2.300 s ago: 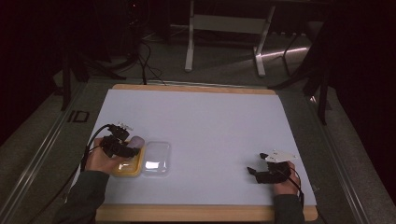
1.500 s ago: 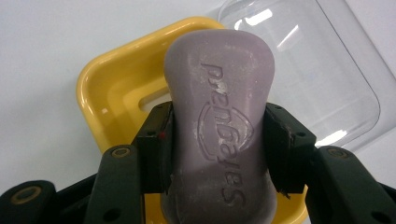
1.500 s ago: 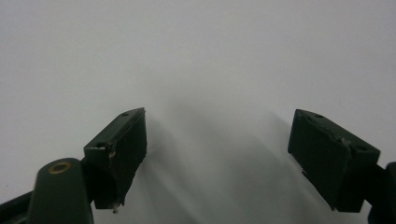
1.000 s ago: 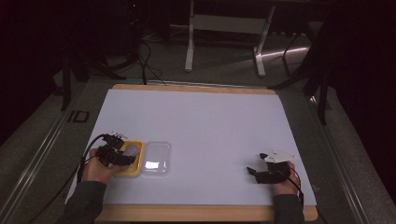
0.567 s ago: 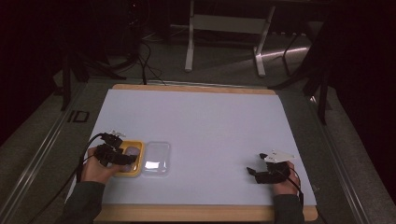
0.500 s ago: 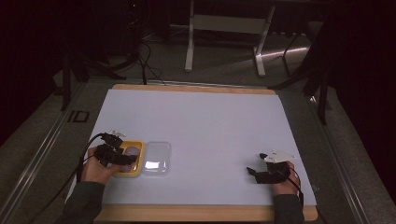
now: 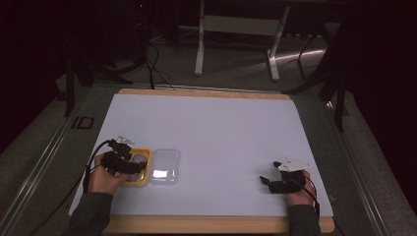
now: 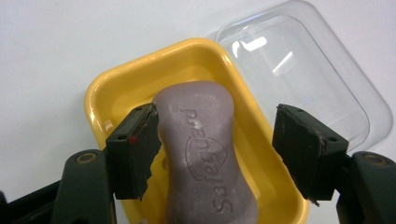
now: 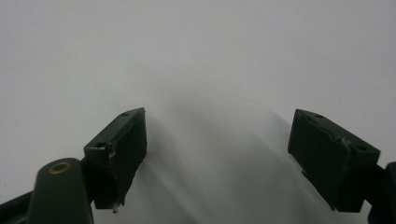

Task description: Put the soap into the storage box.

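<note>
Left gripper (image 8: pixel 215 154), low in the left gripper view: 2 black jaws just opened and parted, released, straddling a mauve soap bar (image 8: pixel 205 154) stamped "Safeguard"; left jaw at the bar's edge, right jaw standing clear of it. Soap lying flat in a yellow dish (image 8: pixel 116 88), at centre frame and running off the bottom edge. Touching the dish at upper right, a clear plastic lid (image 8: pixel 303 70), flat on the white table surface (image 8: pixel 56 42). In the high view, at lower left: left gripper (image 7: pixel 129 164) over the dish (image 7: pixel 142 178), lid (image 7: pixel 164 167) just right of it. At lower right, well apart: right gripper (image 7: pixel 265 180), jaws spread wide and empty above bare white table (image 7: pixel 221 123).
</note>
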Motion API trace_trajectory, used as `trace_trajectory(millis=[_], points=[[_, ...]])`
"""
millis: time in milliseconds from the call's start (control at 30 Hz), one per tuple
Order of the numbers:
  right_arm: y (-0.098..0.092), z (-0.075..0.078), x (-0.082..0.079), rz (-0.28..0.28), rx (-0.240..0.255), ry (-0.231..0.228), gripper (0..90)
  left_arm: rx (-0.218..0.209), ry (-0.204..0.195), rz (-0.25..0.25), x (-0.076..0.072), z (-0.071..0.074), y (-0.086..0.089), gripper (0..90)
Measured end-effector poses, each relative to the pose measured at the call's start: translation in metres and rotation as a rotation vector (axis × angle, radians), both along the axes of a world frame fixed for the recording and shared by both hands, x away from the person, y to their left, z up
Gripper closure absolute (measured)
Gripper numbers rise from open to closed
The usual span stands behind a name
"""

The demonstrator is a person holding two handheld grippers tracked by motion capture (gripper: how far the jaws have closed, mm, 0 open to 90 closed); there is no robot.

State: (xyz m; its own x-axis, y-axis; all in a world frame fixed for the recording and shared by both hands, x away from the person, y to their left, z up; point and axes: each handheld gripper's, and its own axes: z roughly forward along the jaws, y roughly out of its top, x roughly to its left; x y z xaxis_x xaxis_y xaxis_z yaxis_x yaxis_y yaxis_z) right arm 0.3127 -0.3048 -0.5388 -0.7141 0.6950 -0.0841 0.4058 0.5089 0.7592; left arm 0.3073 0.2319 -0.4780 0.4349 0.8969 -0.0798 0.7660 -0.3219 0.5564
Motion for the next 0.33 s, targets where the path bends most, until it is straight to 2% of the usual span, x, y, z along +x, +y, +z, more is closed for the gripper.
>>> trace_trajectory(millis=[333], points=[[0.0004, -0.0001, 0.0004, 0.003, -0.008, 0.002, 19.1, -0.008, -0.045, -0.016, -0.0061, 0.0026, -0.0042, 32.3]])
